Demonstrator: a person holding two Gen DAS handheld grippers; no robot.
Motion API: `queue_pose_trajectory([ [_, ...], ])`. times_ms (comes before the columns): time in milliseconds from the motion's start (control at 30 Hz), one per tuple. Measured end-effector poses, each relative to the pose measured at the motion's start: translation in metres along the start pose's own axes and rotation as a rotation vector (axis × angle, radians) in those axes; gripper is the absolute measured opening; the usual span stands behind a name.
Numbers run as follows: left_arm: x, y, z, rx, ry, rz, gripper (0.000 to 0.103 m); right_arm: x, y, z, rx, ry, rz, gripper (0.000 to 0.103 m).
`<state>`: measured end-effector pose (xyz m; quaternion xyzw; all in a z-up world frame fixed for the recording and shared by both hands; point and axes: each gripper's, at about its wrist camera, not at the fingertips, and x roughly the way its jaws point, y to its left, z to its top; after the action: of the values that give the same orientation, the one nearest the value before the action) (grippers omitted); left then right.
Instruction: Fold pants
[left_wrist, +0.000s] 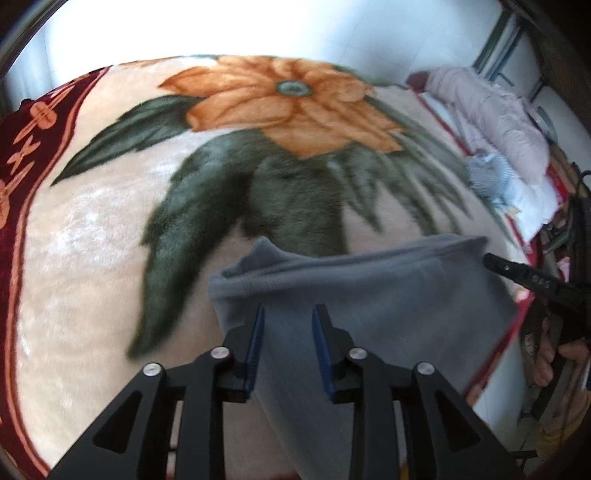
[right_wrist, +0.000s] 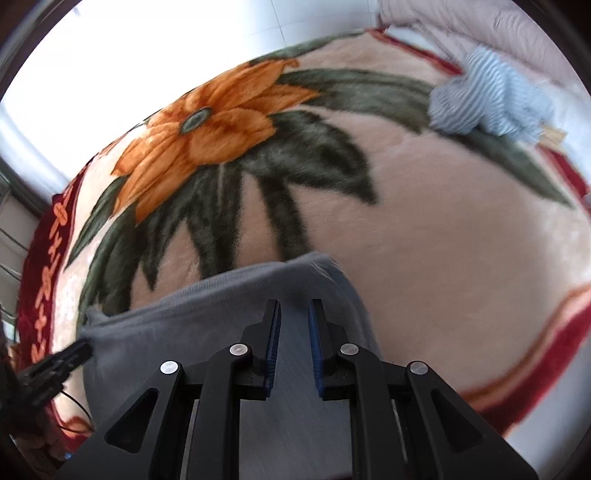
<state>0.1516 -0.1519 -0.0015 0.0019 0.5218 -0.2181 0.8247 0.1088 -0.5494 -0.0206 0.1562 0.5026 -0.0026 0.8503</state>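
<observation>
The grey pants lie folded on a flower-print blanket, their far edge running across the near part of the bed. My left gripper hovers open over their left end, with grey cloth showing between the jaws. My right gripper is open over their right end. Each gripper's tip shows at the edge of the other's view: the right one and the left one. Neither grips the cloth.
A striped light-blue garment lies crumpled at the far right of the blanket. A pink quilted coat lies beyond it by a metal frame. The blanket's dark red border marks the left edge of the bed.
</observation>
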Motion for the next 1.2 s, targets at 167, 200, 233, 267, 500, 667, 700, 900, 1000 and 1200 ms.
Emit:
queue_pose_trajectory([
  [167,-0.023,-0.020,-0.028,0.040,0.000,-0.049,0.040,-0.022,-0.010,-0.027,0.000,0.017,0.008,0.017],
  [200,-0.023,-0.023,-0.032,0.043,0.005,-0.053,0.041,-0.024,-0.013,-0.035,0.004,0.023,0.007,0.017],
  [233,-0.023,-0.026,-0.037,0.043,0.011,-0.055,0.042,-0.025,-0.015,-0.040,0.006,0.027,0.005,0.017],
  [267,-0.021,-0.028,-0.042,0.044,0.020,-0.055,0.043,-0.024,-0.018,-0.047,0.009,0.037,0.000,0.017],
  [500,-0.001,-0.026,-0.073,0.015,0.093,-0.024,0.044,-0.008,-0.031,-0.070,0.021,0.080,-0.022,0.017],
  [667,0.003,-0.024,-0.081,0.006,0.088,-0.019,0.044,0.006,-0.033,-0.081,0.035,0.083,-0.029,0.017],
  [700,0.002,-0.023,-0.081,-0.006,0.087,-0.024,0.044,0.006,-0.033,-0.082,0.031,0.077,-0.029,0.017],
  [900,0.002,-0.014,-0.079,-0.086,0.085,-0.086,0.055,0.002,-0.036,-0.086,0.050,0.084,-0.016,0.017],
  [1000,0.000,-0.018,-0.079,-0.059,0.093,-0.076,0.058,-0.004,-0.034,-0.087,0.072,0.087,-0.019,0.019],
  [1200,-0.011,-0.016,-0.080,-0.091,0.116,-0.059,0.068,-0.024,-0.015,-0.093,0.050,0.065,-0.034,0.032],
])
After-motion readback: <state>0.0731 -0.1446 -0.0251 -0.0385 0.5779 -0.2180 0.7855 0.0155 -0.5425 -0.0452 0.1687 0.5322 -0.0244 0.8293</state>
